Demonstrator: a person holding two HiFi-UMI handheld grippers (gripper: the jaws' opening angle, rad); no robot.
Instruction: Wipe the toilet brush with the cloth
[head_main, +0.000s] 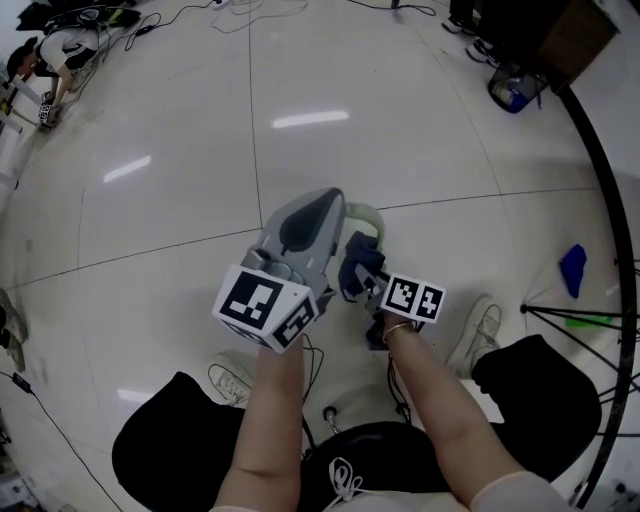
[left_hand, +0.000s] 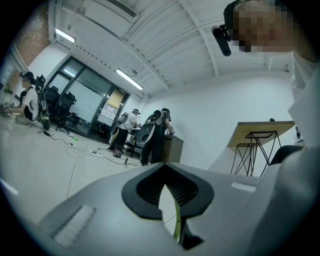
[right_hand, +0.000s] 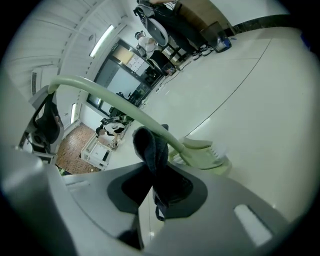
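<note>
My right gripper (right_hand: 156, 192) clamped on dark cloth (right_hand: 150, 146), cloth touching toilet brush (right_hand: 201, 151) handle just beside bristles. Left gripper (left_hand: 168, 199) pinching handle's other end.

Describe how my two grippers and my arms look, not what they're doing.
The left gripper and right gripper both have smooth light grey shells with a dark ribbed inset round the jaws. Each carries a white marker cube printed with black squares. The forearms are bare. A thin bangle circles the right wrist, and a pale sleeve starts above that elbow.
</note>
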